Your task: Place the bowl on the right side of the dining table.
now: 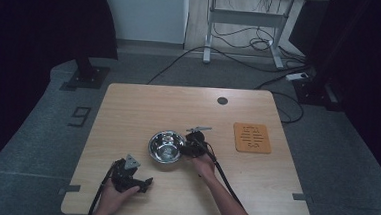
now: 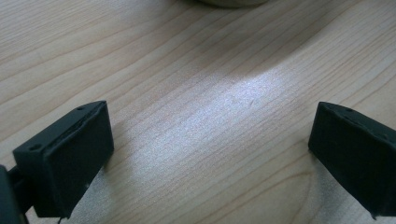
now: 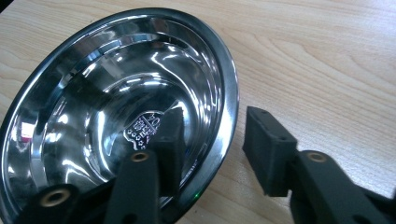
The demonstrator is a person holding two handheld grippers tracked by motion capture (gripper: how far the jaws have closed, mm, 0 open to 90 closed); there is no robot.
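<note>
I'm resting my left gripper (image 1: 133, 180) on the wooden table (image 1: 143, 109) near its front edge, jaws spread wide over bare wood. Right of it the steel bowl (image 1: 166, 146) is sitting mid-table; my right gripper (image 3: 212, 140) is straddling its rim, jaws apart, seemingly not pinching. An orange mat (image 1: 252, 137) is lying farther right
</note>
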